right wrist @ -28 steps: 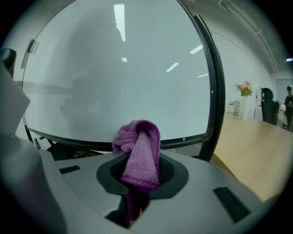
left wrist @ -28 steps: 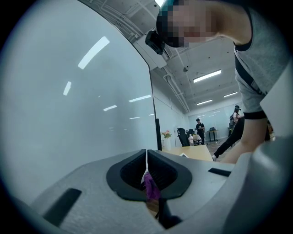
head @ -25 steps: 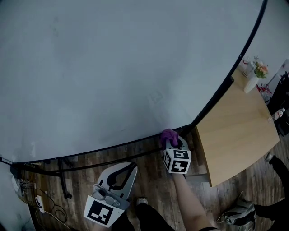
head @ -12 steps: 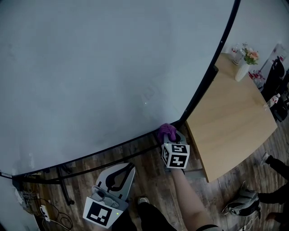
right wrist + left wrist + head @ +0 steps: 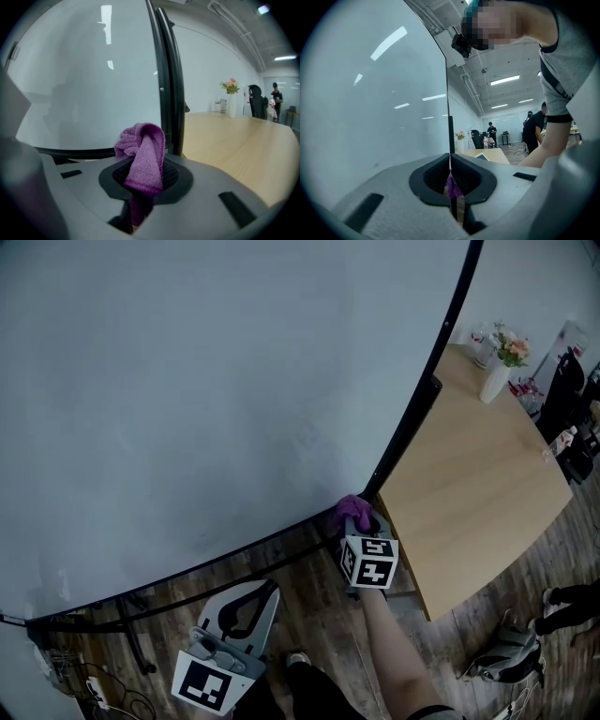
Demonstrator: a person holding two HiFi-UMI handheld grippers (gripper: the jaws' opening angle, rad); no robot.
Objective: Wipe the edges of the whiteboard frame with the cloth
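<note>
Purple cloth [image 5: 353, 512] is seen in the head view at the lower right corner of the whiteboard frame [image 5: 412, 409], clamped in the right gripper [image 5: 364, 526]. The left gripper [image 5: 251, 596] is held idle at 7 o'clock from it, well apart from the board. No edge can be judged clean; the side rail running towards 1 o'clock seems to be left.

In the left gripper view, the jaws are seen pressed together on nothing.

In the right gripper view, the cloth [image 5: 143, 159] is pinched between narrow jaws, just beside the frame's corner. A wooden table [image 5: 234, 136] lies at 3 o'clock, close against that rail, so room there is judged tight; a vase [image 5: 232, 110] stands farther back.
</note>
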